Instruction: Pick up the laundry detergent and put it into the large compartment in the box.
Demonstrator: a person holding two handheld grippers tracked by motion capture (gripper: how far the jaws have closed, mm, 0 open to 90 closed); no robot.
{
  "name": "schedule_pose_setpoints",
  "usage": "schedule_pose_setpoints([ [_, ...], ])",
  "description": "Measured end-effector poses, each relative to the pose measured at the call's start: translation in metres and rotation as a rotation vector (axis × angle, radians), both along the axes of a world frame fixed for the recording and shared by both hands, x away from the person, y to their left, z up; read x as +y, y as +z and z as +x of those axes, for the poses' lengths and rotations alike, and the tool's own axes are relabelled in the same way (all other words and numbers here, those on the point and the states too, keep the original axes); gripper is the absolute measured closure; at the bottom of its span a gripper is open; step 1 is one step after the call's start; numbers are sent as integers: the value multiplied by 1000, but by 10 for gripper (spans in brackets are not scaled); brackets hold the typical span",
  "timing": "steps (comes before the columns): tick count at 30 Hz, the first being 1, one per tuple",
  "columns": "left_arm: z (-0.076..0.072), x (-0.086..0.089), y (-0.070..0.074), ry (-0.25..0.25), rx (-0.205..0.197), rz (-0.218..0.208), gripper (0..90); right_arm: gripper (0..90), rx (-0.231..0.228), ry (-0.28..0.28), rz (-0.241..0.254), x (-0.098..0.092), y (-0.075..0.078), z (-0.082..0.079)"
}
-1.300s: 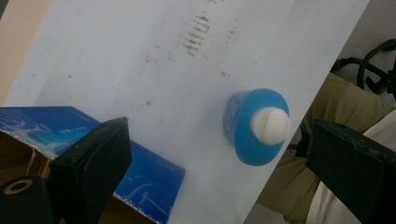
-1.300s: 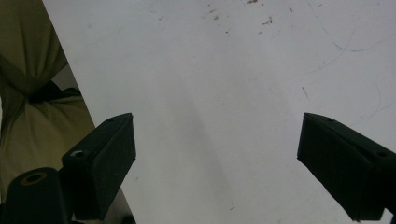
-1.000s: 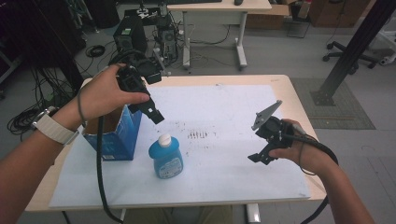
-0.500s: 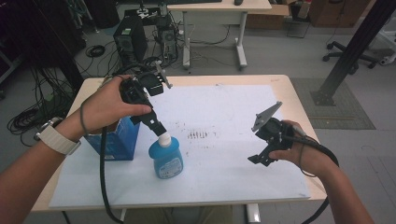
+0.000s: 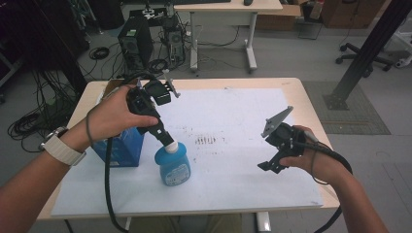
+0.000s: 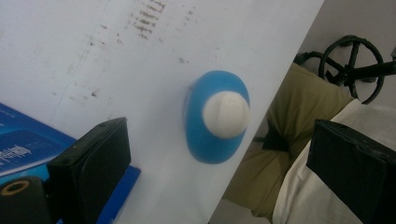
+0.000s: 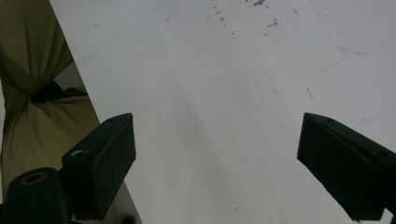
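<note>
A blue bottle [image 5: 174, 166] with a white cap [image 5: 171, 146] stands on the white sheet [image 5: 228, 121] near the table's front left. My left gripper [image 5: 164, 137] hangs just above the cap, pointing down, jaws wide open. In the left gripper view I see the bottle [image 6: 215, 122] from above, between the two black fingers [image 6: 91, 163] and still below them. My right gripper [image 5: 273, 162] hovers over the sheet at the right, open, with bare paper [image 7: 215, 116] between its jaws.
A blue carton [image 5: 120, 145] stands just left of the bottle, under my left hand. Ink smudges [image 5: 206, 141] mark the sheet's middle. The table's front edge lies close behind the bottle; the person's trousers [image 6: 299, 107] show beyond it.
My left gripper has swung from above the blue carton rightward and down to just over the bottle's cap. The right gripper has held still.
</note>
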State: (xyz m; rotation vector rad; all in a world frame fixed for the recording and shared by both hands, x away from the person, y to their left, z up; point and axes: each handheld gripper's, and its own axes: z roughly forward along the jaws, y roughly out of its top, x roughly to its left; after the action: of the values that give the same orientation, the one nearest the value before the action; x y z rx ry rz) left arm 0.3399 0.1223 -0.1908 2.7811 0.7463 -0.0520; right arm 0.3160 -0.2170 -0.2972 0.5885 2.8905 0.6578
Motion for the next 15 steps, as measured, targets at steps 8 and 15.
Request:
schedule_pose_setpoints([
  [8, -4, -3, -11, -16, -13, 14, 63, 114, -1, 3, 0, 1, 0, 0],
  [15, -7, -3, -22, -25, -8, 13, 64, 114, -2, 0, 1, 1, 0, -1],
])
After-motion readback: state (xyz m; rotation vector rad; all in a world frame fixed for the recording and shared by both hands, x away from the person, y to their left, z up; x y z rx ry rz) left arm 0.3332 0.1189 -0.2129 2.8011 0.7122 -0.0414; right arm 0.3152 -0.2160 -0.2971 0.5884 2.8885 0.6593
